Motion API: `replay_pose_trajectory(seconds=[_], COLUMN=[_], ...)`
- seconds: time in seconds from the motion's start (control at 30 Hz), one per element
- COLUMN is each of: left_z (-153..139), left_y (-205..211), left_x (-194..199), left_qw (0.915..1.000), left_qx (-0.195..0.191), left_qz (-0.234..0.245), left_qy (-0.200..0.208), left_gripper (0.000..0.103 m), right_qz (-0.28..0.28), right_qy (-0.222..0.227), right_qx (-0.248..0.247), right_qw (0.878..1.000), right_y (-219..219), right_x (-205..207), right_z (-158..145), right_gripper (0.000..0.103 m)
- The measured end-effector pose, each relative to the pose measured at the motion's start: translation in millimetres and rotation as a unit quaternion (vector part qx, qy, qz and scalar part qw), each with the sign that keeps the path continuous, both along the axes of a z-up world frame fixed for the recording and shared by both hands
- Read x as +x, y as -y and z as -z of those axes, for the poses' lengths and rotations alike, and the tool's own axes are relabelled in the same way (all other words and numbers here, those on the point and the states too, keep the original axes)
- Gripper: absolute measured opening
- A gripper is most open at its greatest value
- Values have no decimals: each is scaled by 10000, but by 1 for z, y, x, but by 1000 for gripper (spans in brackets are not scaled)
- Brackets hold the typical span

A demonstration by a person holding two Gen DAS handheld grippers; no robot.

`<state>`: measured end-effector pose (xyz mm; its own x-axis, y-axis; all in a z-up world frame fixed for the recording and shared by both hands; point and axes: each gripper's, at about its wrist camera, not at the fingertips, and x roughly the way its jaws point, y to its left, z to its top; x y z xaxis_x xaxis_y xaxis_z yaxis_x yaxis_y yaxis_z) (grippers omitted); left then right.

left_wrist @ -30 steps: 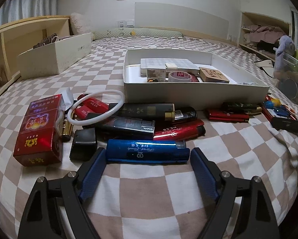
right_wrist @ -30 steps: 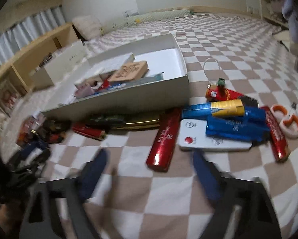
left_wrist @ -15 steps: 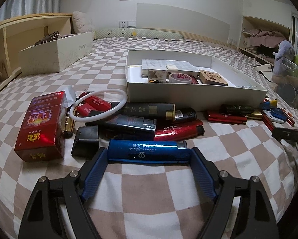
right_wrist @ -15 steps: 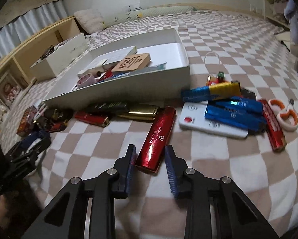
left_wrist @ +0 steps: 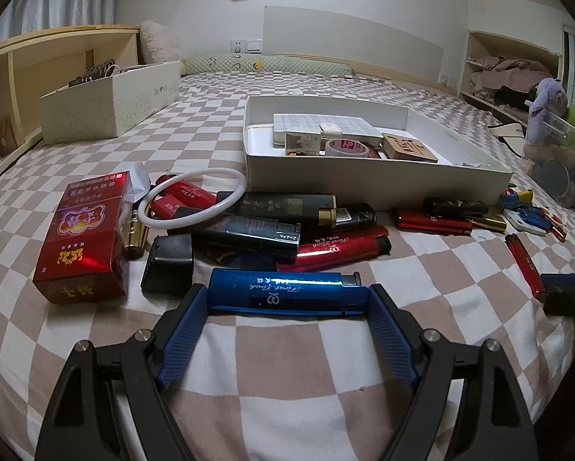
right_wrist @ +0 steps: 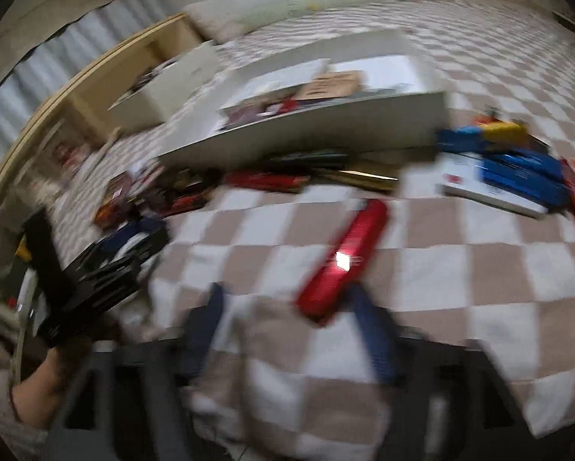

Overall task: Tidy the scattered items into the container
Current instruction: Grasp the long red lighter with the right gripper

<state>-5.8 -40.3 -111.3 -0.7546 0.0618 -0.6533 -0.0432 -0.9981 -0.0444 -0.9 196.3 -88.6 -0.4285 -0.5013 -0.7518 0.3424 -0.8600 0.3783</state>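
My left gripper [left_wrist: 287, 299] is shut on a blue lighter [left_wrist: 283, 288], its blue pads pressing on the lighter's two ends just above the checked bedspread. The white shallow box [left_wrist: 364, 180] stands behind the pile and holds a notebook, a tape roll and a wooden block. In the blurred right wrist view my right gripper [right_wrist: 287, 303] has its jaws opening. The near end of a red lighter [right_wrist: 345, 257] lies between them, close to the right finger, and nothing presses on it. The box [right_wrist: 326, 130] is beyond it.
Red cigarette pack [left_wrist: 83, 230], white ring [left_wrist: 191, 196], and black and red lighters crowd the box's front. A blue and red pile with a white remote [right_wrist: 491, 192] lies to the right. A shoebox [left_wrist: 110, 103] stands far left. A person's hand [right_wrist: 45, 376] holds the left gripper.
The right gripper's jaws closed narrowly at the red lighter, then spread wide again; its view swung and blurred. The left gripper stays with the blue lighter.
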Motion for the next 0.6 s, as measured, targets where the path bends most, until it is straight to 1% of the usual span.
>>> replay_pose_trajectory(seconds=[0.1,0.17,0.23,0.27,0.33,0.47,0.53,0.6], left_z=[0,0,0,0,0,0,0,0], left_y=[0,0,0,1,1,1,0,1], left_x=[2,3,3,4,4,3,3,3], left_qw=[10000,10000,10000,10000,10000,10000,10000,10000], left_qx=[20,33,47,54,48,51,46,40], left_qz=[4,11,15,13,13,14,12,12], left_qy=[-11,-16,-21,-24,-27,-25,-26,-27], left_gripper=[83,83,83,83,83,83,83,83], right_qz=[-400,-601,-613,-588,-450,-191,-294,-588], right_qy=[28,4,-238,-365,-590,-674,-702,-703], right_qx=[-243,-577,-699,-652,-375,196,483,812], right_qw=[9989,9965,9954,9955,9965,9974,9959,9925], right_y=[15,16,11,7,-2,-20,-22,-15], right_x=[2,2,3,3,-2,-24,-31,-35], right_z=[-1,-6,-17,-22,-30,-27,-23,-16], right_gripper=[83,83,83,83,83,83,83,83])
